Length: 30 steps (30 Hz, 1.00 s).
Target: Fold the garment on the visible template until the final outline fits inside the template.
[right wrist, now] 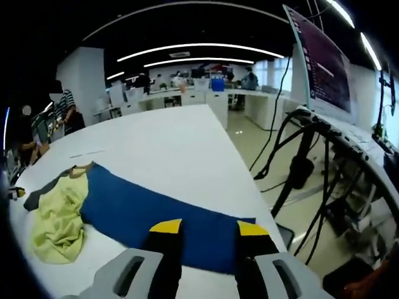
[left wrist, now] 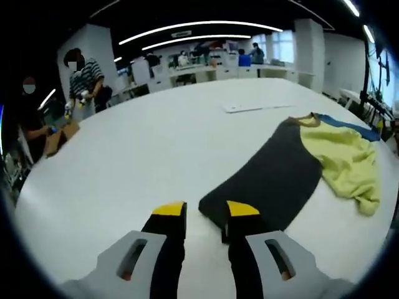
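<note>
A colour-block garment lies on the white table [left wrist: 143,149]. It has a dark grey part [left wrist: 268,174], a crumpled yellow part [left wrist: 346,162] and a blue part [right wrist: 156,215], joined at a tan collar [left wrist: 305,118]. My left gripper [left wrist: 206,215] is open at the near end of the grey part, with its right fingertip [left wrist: 242,209] over the cloth's edge. In the right gripper view my right gripper [right wrist: 209,229] hovers open over the near end of the blue part. The yellow part [right wrist: 59,221] sits bunched at the left, next to the collar [right wrist: 81,168].
A thin white sheet [left wrist: 249,107] lies flat on the table beyond the garment. People stand at the table's far left [left wrist: 84,81]. To the right of the table edge are a monitor [right wrist: 324,68], cables [right wrist: 293,156] and a stand over the floor.
</note>
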Each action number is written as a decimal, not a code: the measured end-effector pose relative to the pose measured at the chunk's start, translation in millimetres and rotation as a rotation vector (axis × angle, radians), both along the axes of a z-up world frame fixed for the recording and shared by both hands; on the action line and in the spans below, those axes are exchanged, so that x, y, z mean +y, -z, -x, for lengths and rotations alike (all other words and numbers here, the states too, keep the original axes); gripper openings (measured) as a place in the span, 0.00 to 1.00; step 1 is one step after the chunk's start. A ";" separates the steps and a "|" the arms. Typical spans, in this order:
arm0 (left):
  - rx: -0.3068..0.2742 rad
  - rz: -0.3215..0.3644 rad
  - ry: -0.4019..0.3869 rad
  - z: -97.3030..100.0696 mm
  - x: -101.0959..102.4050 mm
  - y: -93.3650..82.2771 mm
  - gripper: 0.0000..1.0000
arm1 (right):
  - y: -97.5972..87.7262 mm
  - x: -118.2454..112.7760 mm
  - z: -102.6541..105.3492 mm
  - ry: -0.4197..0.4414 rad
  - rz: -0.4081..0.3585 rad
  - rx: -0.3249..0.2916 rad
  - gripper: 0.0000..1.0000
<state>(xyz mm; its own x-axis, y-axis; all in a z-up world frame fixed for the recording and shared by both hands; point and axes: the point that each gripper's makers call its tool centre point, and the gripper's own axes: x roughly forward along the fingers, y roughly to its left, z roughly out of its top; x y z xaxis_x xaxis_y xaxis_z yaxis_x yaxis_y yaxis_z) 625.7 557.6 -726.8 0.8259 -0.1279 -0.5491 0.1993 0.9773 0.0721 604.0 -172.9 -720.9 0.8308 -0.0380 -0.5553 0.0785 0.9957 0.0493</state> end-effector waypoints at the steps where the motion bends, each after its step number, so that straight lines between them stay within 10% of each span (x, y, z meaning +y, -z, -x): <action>1: 0.010 0.034 0.013 3.4 -6.1 0.2 0.30 | -1.3 3.6 0.0 -0.014 -0.007 -0.004 0.33; 12: -0.013 0.126 0.151 25.9 -51.3 -8.3 0.59 | -22.1 68.9 7.3 -0.270 -0.060 -0.041 0.51; 30: -0.038 0.188 0.300 52.1 -119.2 -16.2 0.58 | -11.2 143.0 23.7 -0.502 -0.087 0.016 0.49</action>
